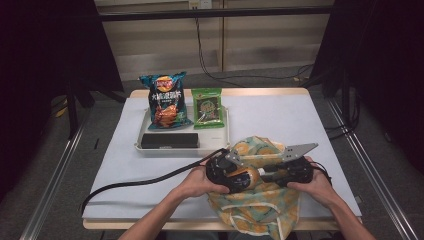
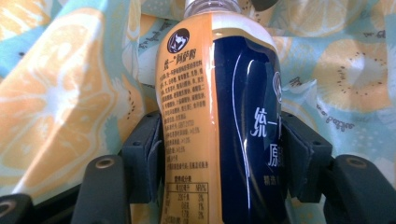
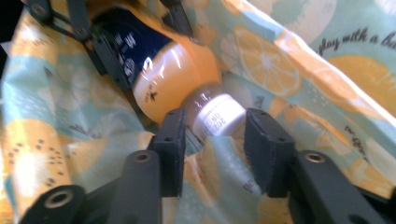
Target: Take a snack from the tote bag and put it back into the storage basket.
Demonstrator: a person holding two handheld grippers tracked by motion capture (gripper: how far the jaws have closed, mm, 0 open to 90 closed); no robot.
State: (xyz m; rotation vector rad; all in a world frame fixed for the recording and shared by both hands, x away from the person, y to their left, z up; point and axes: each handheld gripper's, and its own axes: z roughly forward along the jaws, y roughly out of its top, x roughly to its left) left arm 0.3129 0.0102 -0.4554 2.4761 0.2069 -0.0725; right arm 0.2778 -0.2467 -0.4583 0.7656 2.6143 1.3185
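Note:
A drink bottle (image 1: 249,176) with an orange and navy label lies sideways over a fruit-print cloth bag (image 1: 260,210) at the table's front edge. My left gripper (image 1: 234,176) is shut on the bottle's body. In the left gripper view the bottle (image 2: 219,116) stands between both pads of my left gripper (image 2: 219,154), with the bag (image 2: 60,93) behind it. My right gripper (image 1: 270,172) meets the bottle's neck end. In the right gripper view the right gripper (image 3: 212,135) has its jaws tight around the white cap (image 3: 219,119) of the bottle (image 3: 173,70), over the bag's (image 3: 280,65) folds.
A white tray (image 1: 137,146) stands mid-table. It carries a blue chips bag (image 1: 165,100), a green snack packet (image 1: 207,107) and a black box (image 1: 169,140). The left gripper's black cable (image 1: 150,180) trails off to the front left. A white sheet (image 1: 290,120) covers the table.

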